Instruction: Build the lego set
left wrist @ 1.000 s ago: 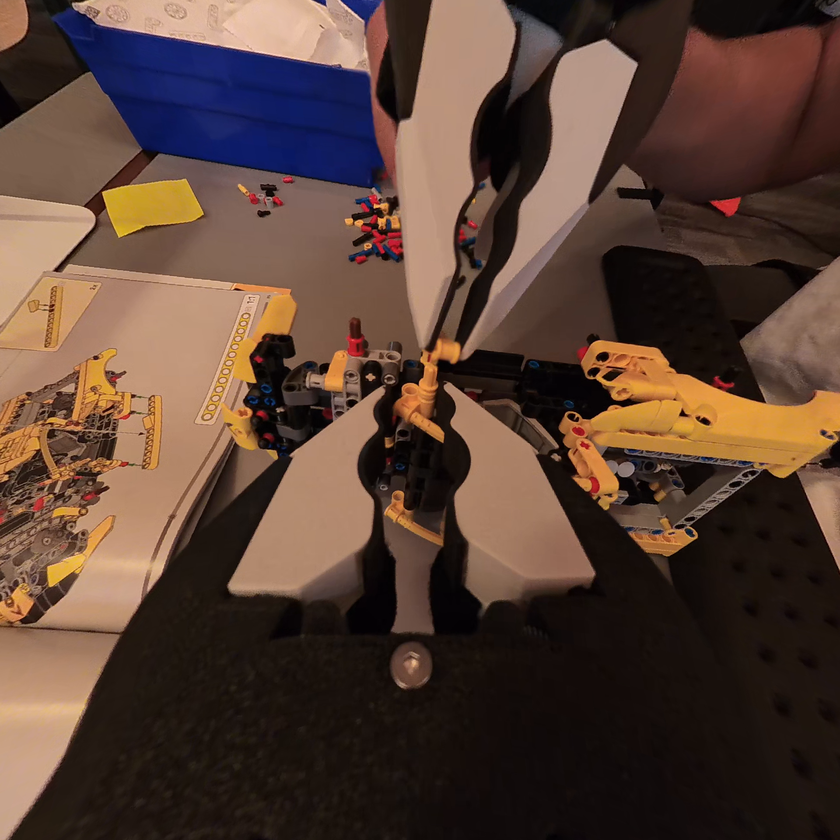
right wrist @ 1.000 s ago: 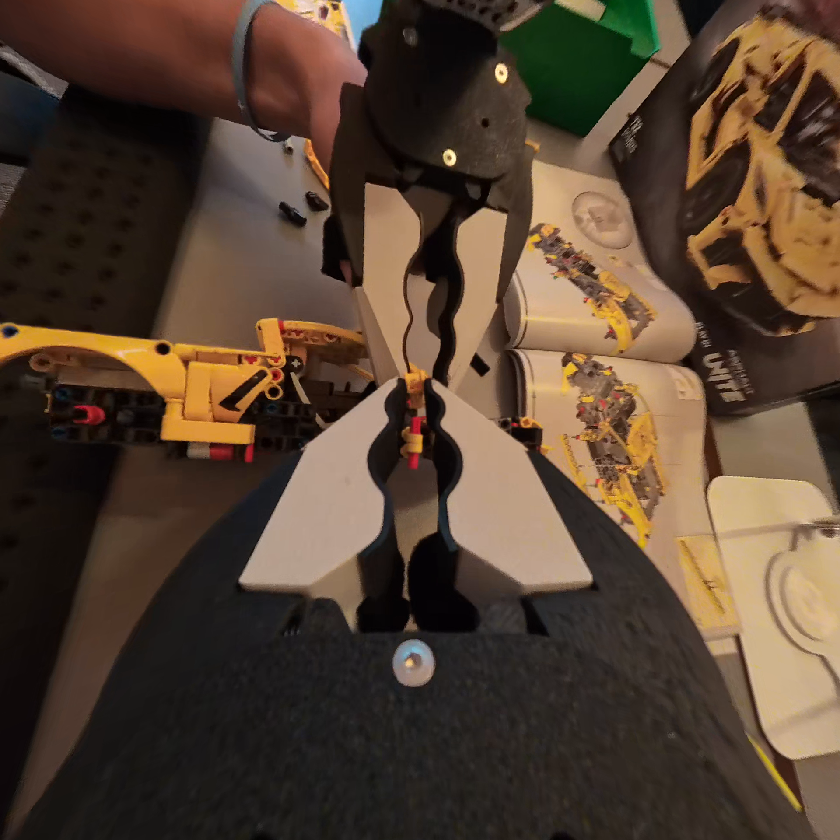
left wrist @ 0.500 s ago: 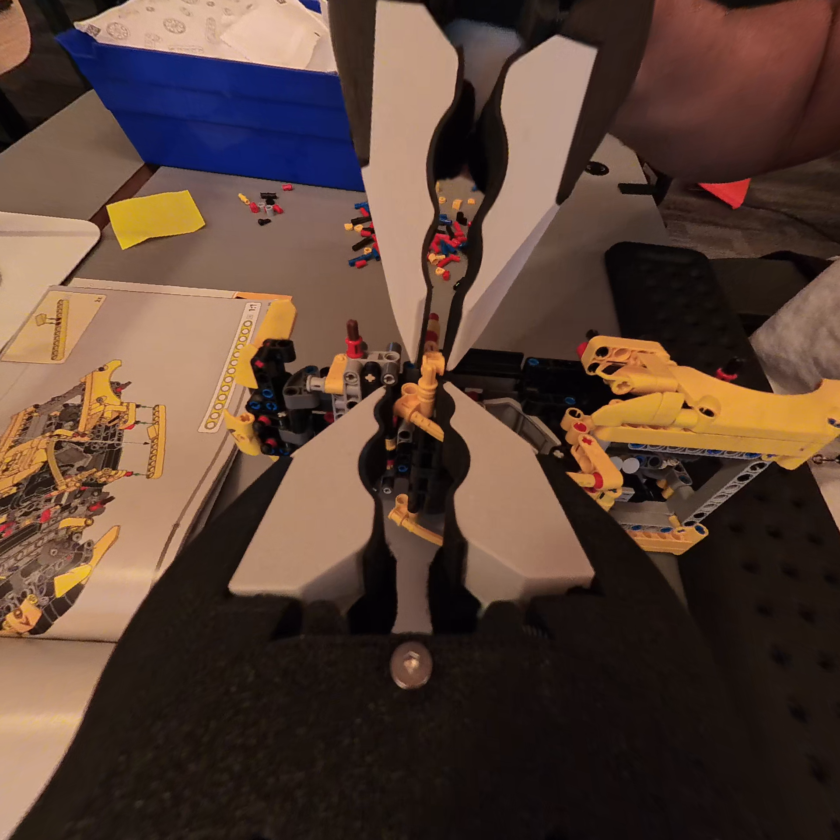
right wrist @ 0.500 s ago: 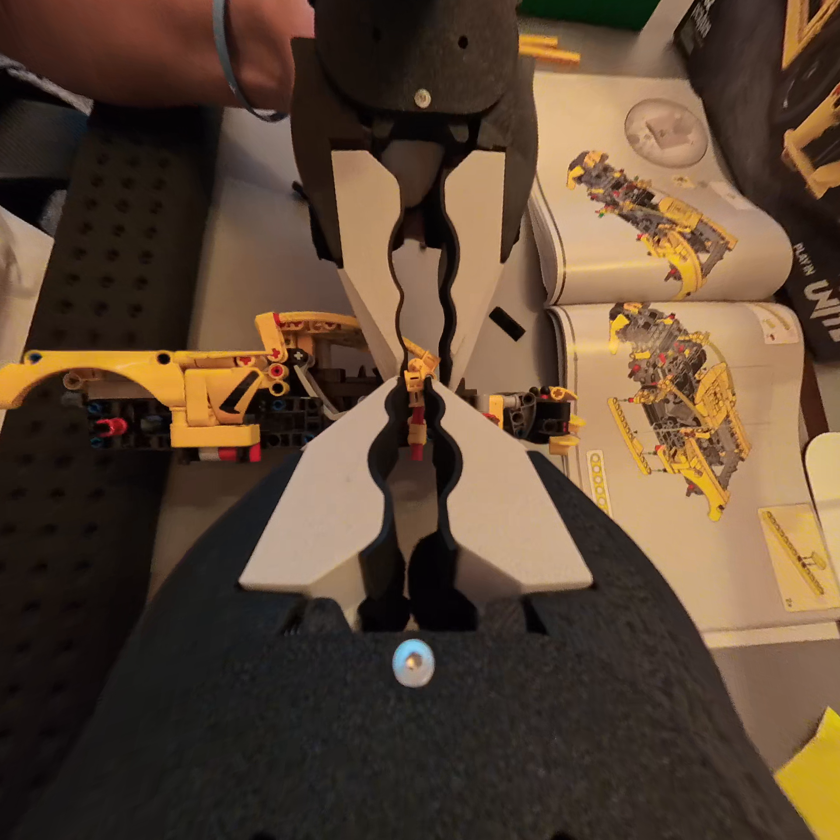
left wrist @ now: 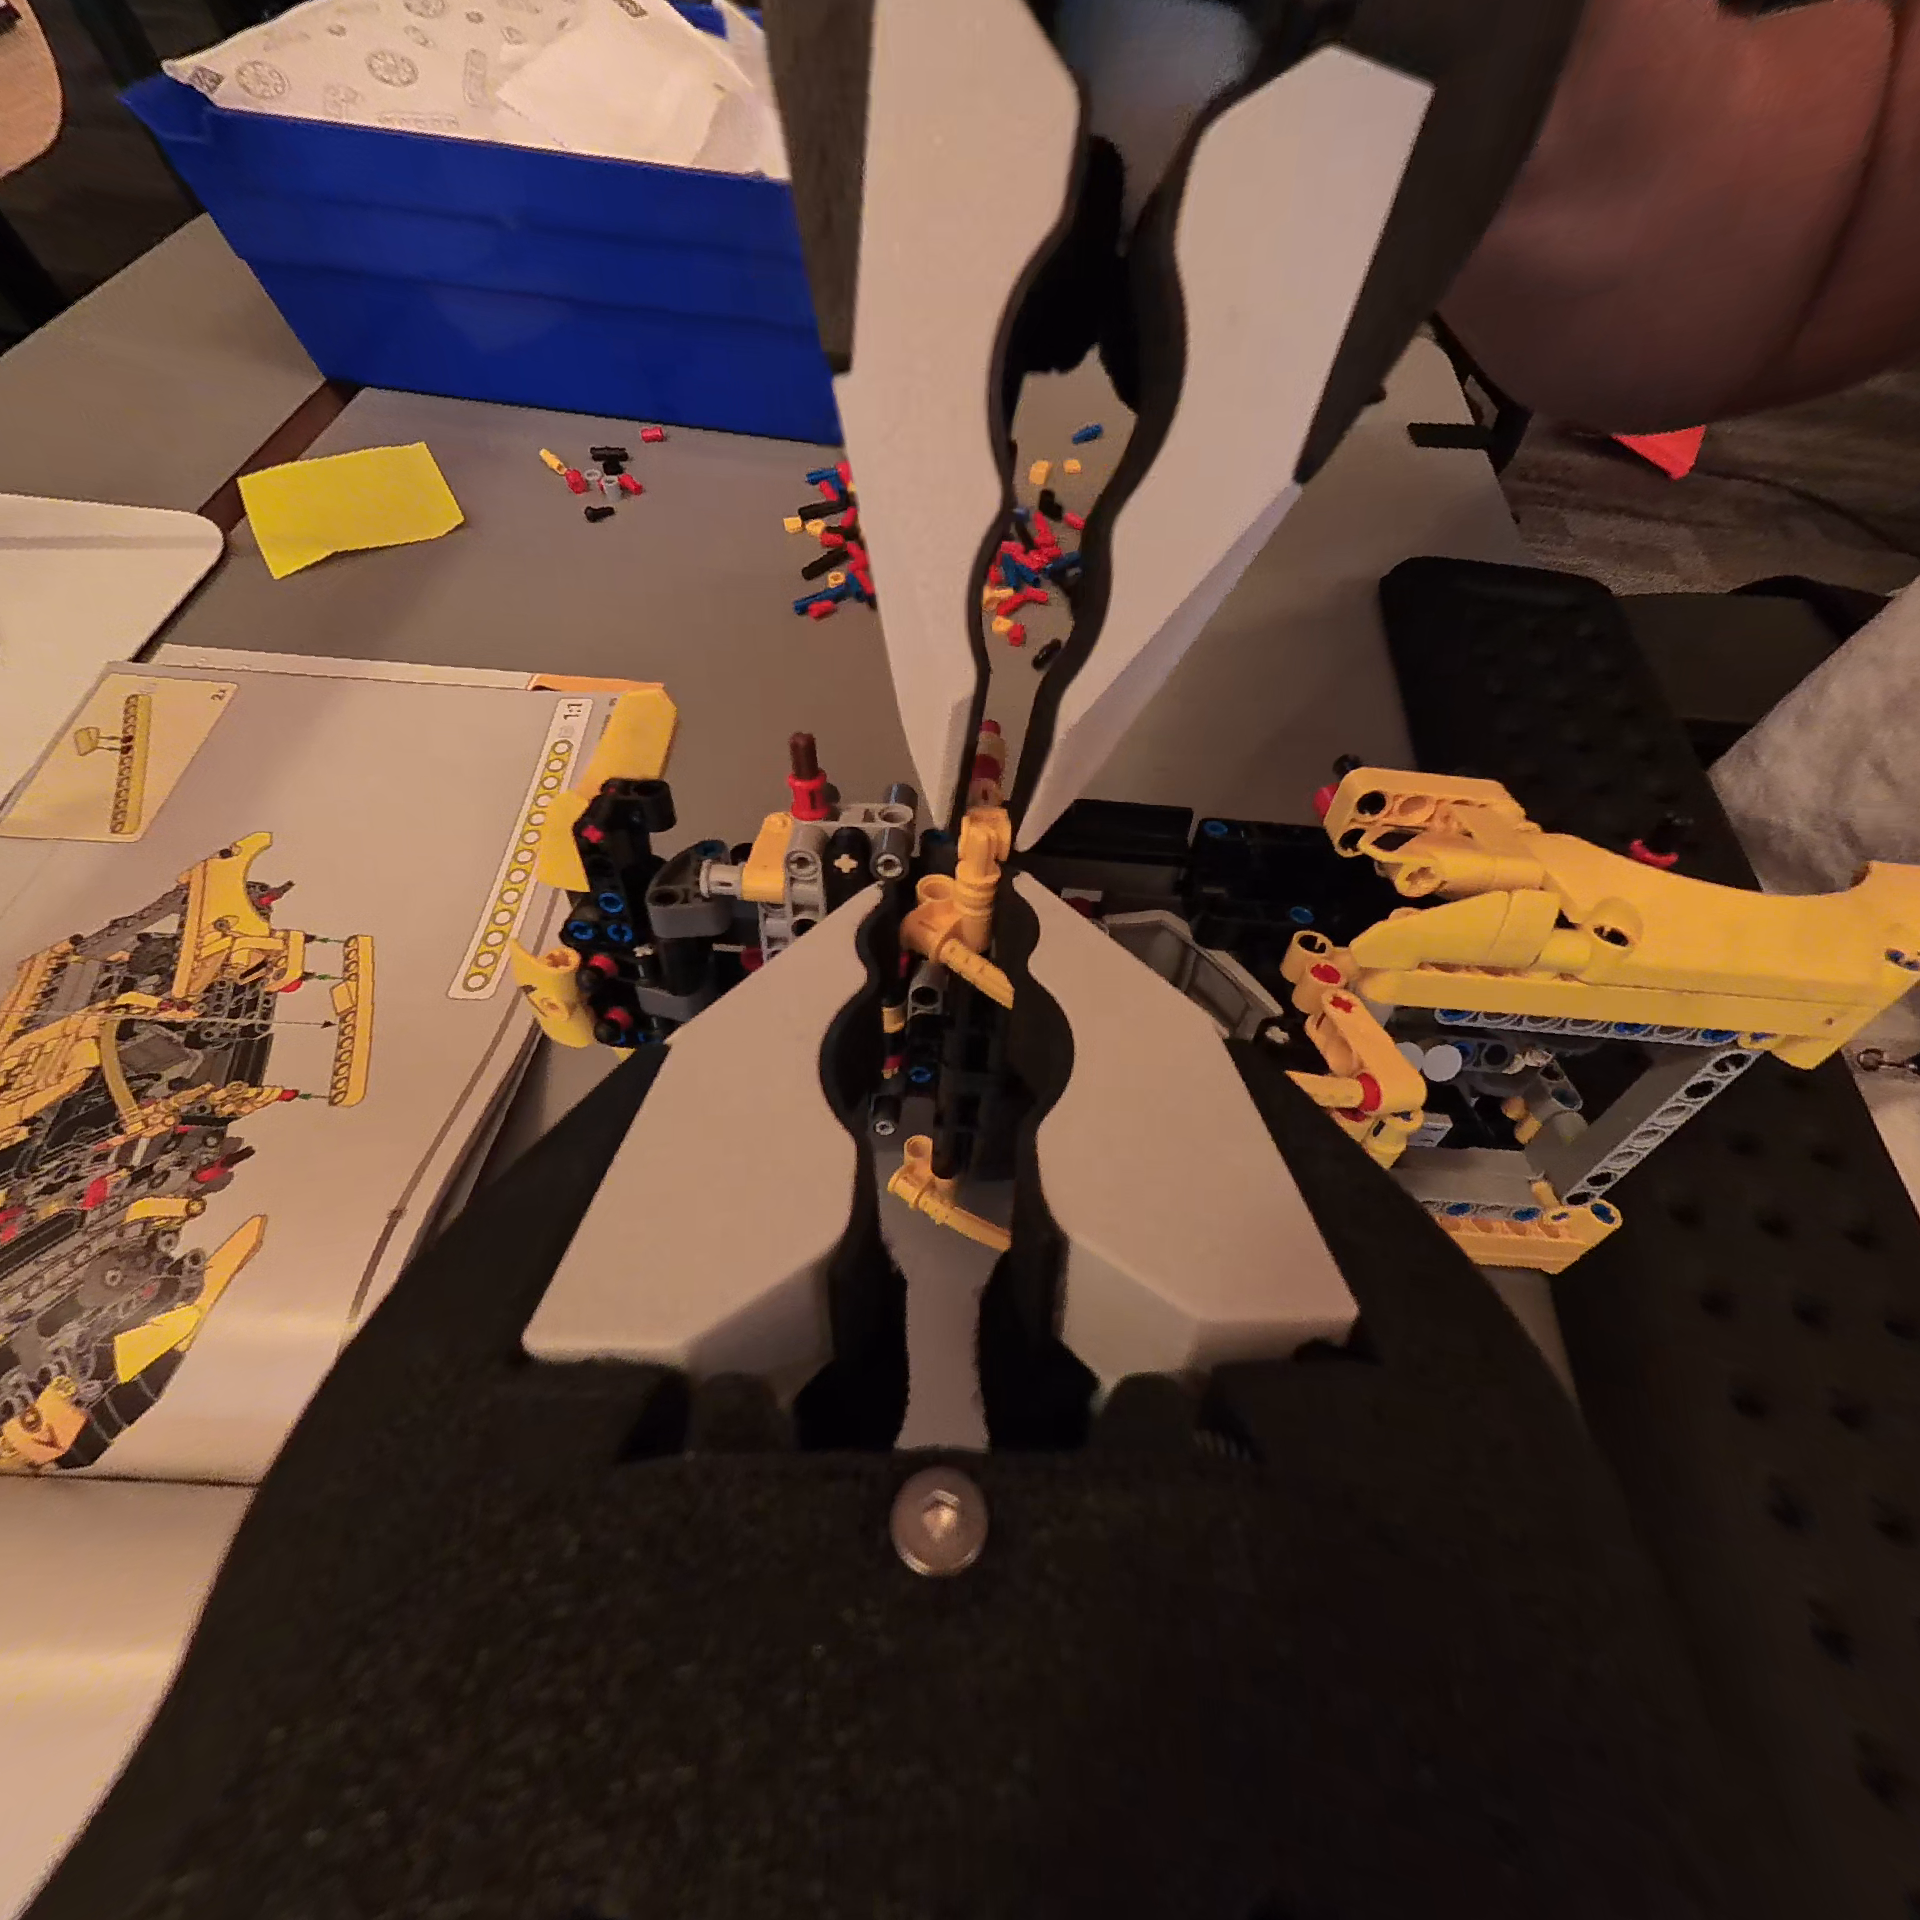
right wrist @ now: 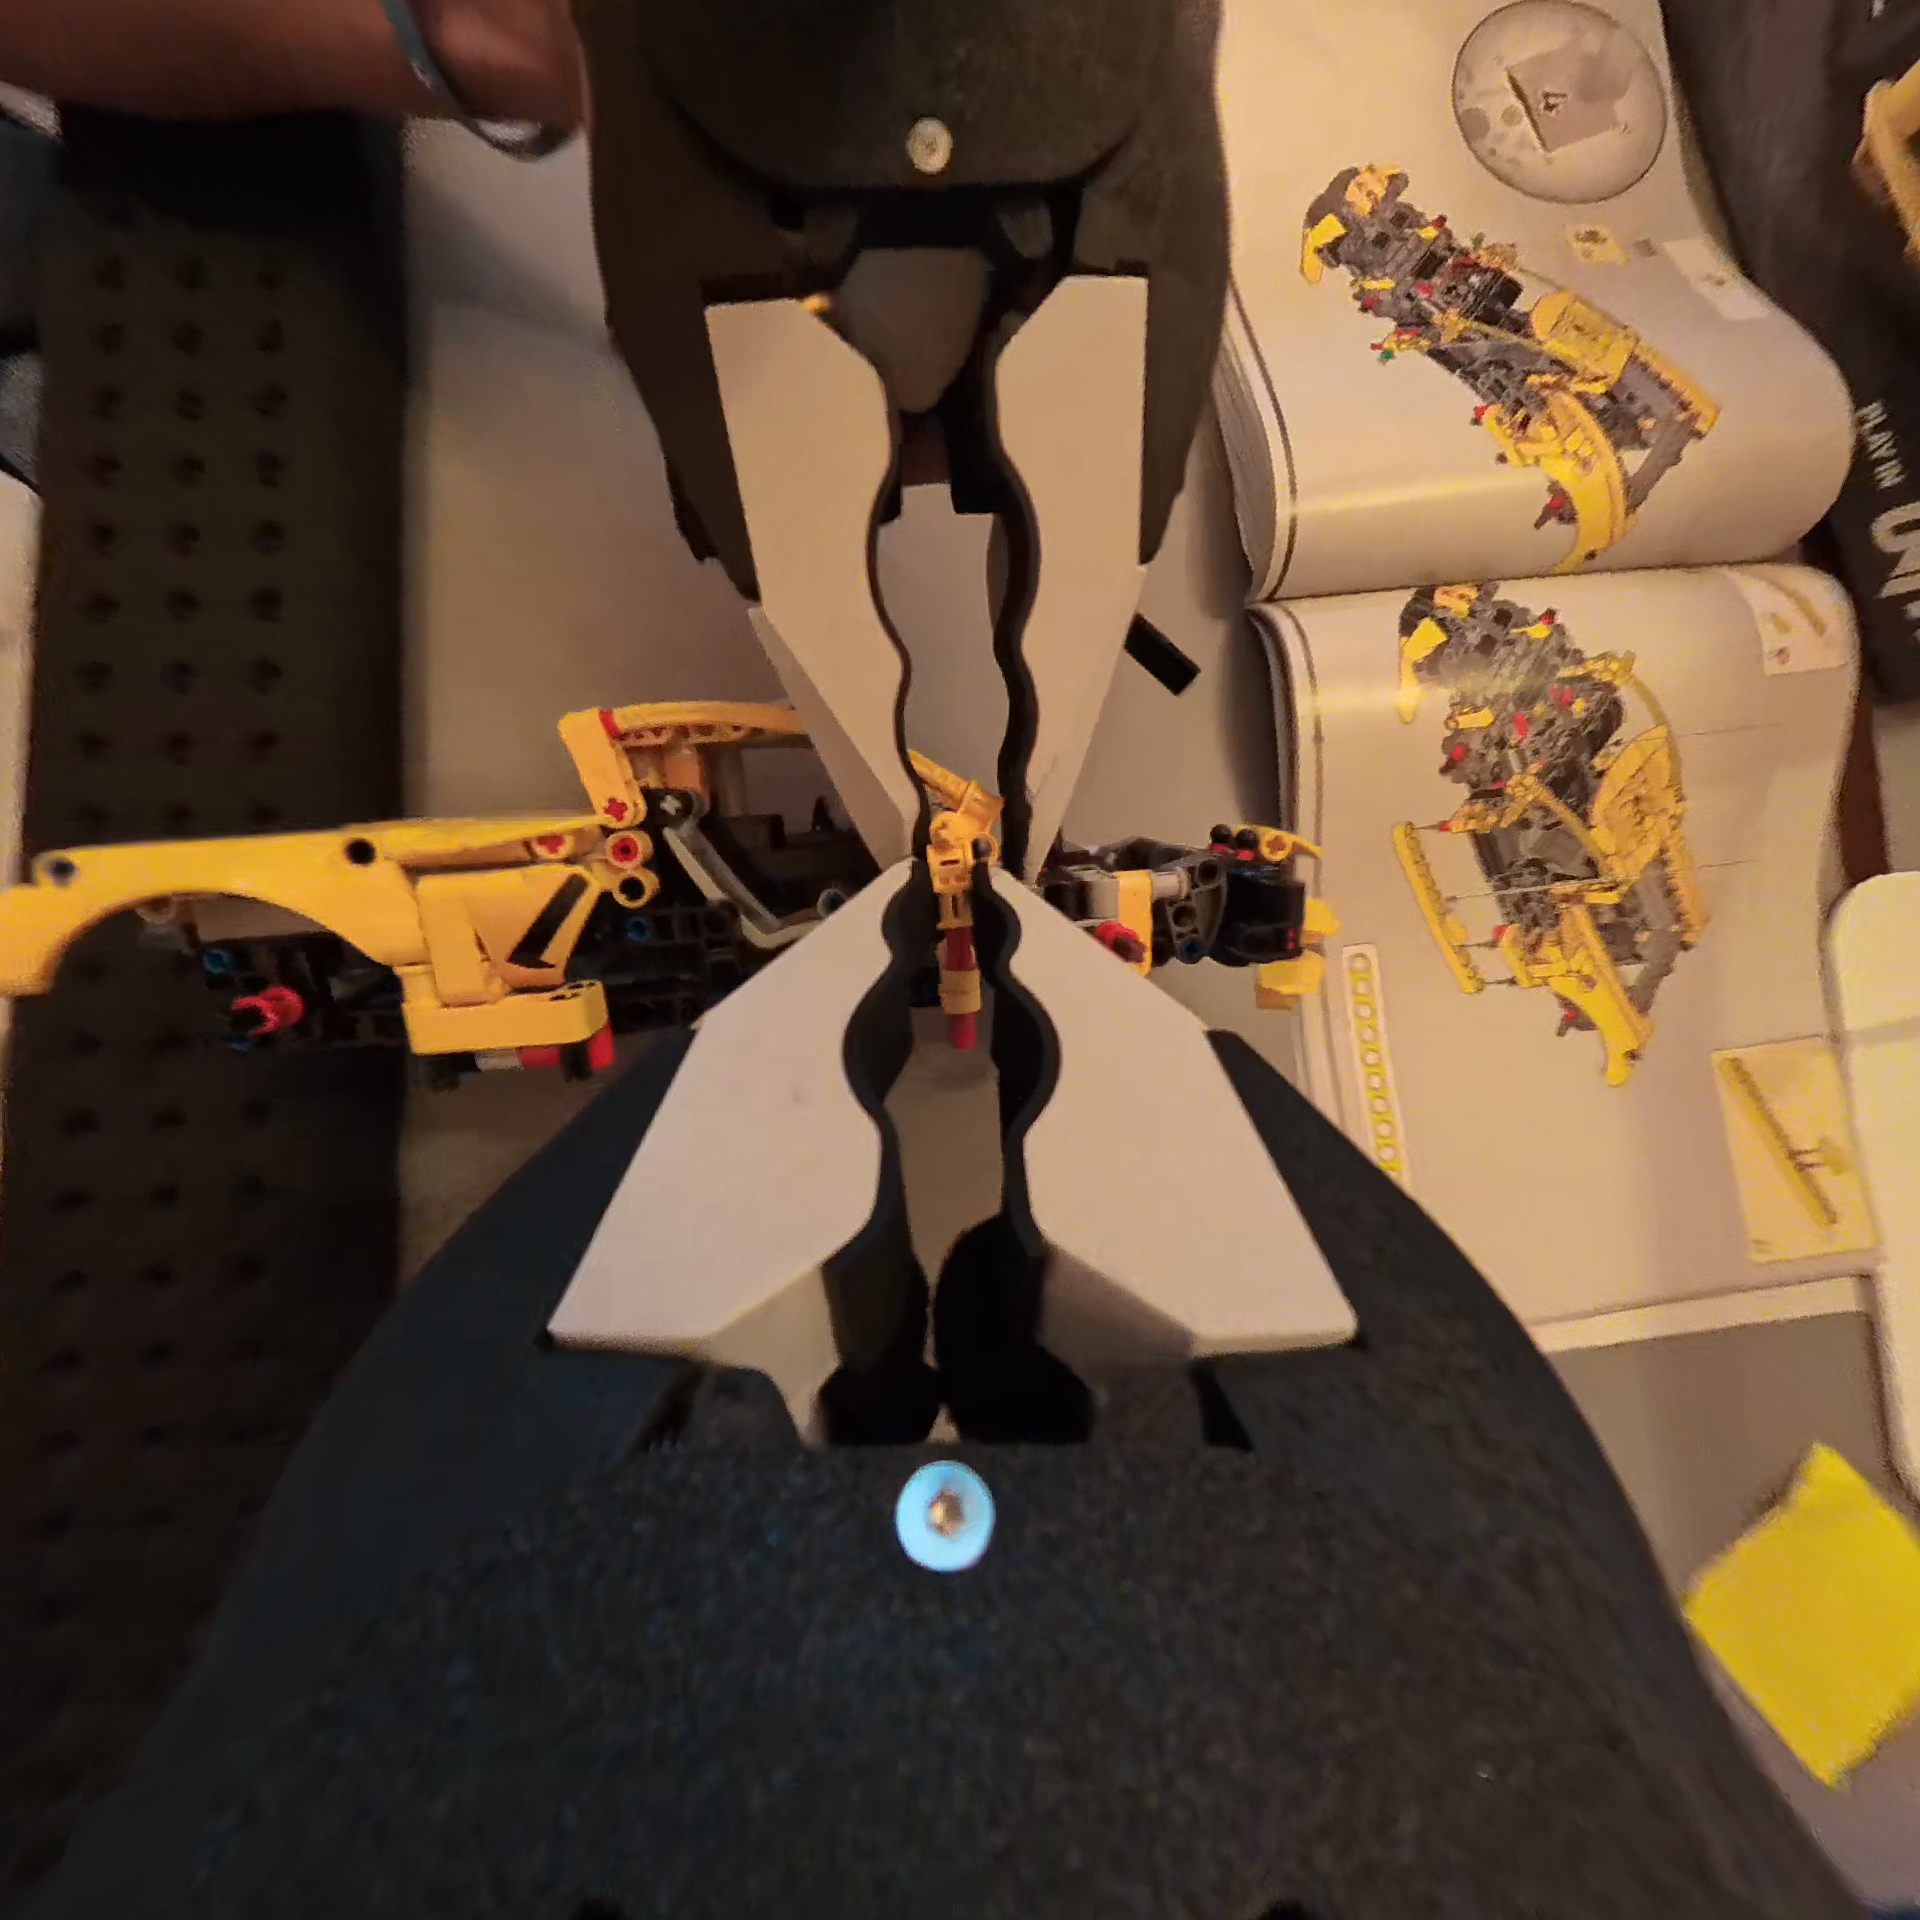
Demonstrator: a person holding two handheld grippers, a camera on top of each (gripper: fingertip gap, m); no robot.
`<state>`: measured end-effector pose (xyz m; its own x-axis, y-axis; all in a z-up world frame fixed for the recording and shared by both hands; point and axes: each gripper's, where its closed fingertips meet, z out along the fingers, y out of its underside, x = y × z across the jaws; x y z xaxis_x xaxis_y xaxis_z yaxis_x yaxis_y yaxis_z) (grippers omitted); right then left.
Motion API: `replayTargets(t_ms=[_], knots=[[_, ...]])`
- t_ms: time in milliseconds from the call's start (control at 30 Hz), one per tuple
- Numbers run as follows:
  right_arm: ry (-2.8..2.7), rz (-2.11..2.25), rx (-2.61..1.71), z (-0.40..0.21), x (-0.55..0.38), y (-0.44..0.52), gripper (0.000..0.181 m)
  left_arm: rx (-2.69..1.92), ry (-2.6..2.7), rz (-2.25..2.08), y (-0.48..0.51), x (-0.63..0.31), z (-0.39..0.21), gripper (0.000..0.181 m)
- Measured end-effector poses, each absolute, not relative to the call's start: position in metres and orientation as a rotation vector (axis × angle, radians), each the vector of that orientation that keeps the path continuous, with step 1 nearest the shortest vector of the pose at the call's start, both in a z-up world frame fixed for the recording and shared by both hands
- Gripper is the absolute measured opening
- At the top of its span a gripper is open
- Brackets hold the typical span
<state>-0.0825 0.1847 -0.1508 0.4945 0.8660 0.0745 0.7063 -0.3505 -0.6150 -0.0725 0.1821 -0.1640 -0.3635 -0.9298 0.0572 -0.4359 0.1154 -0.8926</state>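
At centre frame, the left gripper (left wrist: 954,902) and right gripper (right wrist: 951,885) are meeting tip to tip, jaws of each closing on a small yellow connector piece (left wrist: 971,883) above the half-built yellow and black model (left wrist: 1558,935) lying across the tabletop (left wrist: 644,603). Pushing straight along the piece's axis, without twisting, is looking like the surest way to seat it. An instruction booklet (left wrist: 260,987) is lying open at left.

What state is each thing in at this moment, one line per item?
Left gripper: shut on the yellow subassembly.
Right gripper: shut on the red-and-yellow axle piece.
Lego model: partly built, lying on the table.
Instruction booklet: open.
Blue bin: open-topped, paper inside.
Loose pins: scattered.
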Motion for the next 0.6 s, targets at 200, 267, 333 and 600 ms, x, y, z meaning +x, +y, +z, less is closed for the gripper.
replayTargets(t_ms=[200, 267, 333, 600], knots=[[-1.273, 0.259, -2.209, -0.1503, -0.0812, 0.1858, 0.006, -1.319, 1.868, -1.187, 0.1826, -0.0728, -0.164, 0.017], [-1.243, 0.274, -2.22, -0.1498, -0.0801, 0.1865, 0.006, -1.319, 1.867, -1.193, 0.1825, -0.0727, -0.1638, 0.017], [-1.222, 0.292, -2.225, -0.1497, -0.0793, 0.1861, 0.006, -1.319, 1.865, -1.192, 0.1822, -0.0721, -0.1638, 0.017], [-1.24, 0.32, -2.246, -0.1542, -0.0783, 0.1819, 0.006, -1.315, 1.87, -1.186, 0.181, -0.0711, -0.1639, 0.017]])
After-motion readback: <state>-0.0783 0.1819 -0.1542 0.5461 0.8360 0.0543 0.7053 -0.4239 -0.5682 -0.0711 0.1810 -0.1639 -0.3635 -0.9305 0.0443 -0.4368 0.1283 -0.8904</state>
